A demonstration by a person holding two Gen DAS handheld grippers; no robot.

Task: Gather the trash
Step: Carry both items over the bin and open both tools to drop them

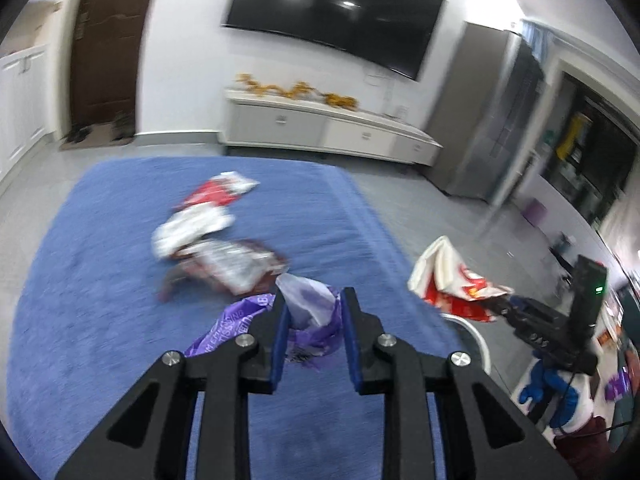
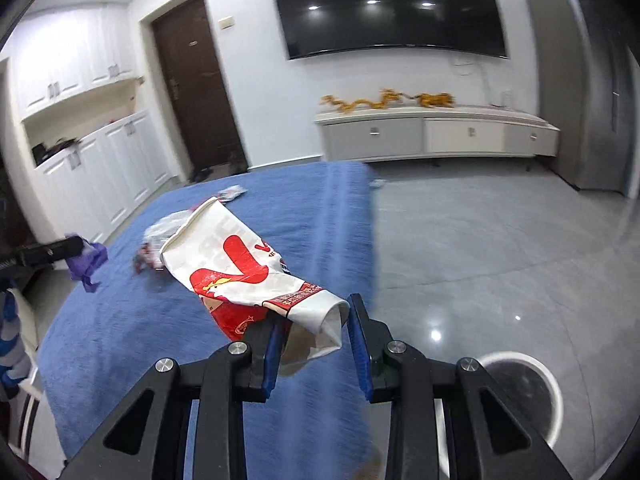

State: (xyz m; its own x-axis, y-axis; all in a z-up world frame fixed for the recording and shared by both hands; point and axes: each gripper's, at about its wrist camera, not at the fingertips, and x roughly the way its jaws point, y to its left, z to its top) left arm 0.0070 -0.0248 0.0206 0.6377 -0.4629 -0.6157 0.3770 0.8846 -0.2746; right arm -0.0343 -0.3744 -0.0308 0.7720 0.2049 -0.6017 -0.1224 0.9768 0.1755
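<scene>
White walls carry a black TV [image 2: 388,8] above a white cabinet [image 2: 436,134]; brown door [image 2: 196,84]; glossy grey floor [image 2: 500,248].

Bright, even indoor light. Ceiling spots mirrored in TV [image 2: 394,4], glare dots on floor [image 2: 500,240] at 4 o'clock. Left wrist view motion-blurred throughout: wrappers [image 1: 216,240] smeared. Right wrist view sharper. Heavy fisheye curvature, dark vignette at corners.

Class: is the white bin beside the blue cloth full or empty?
Apparently empty: the right wrist view looks into the white bin and shows only its dark inside, no trash.
</scene>
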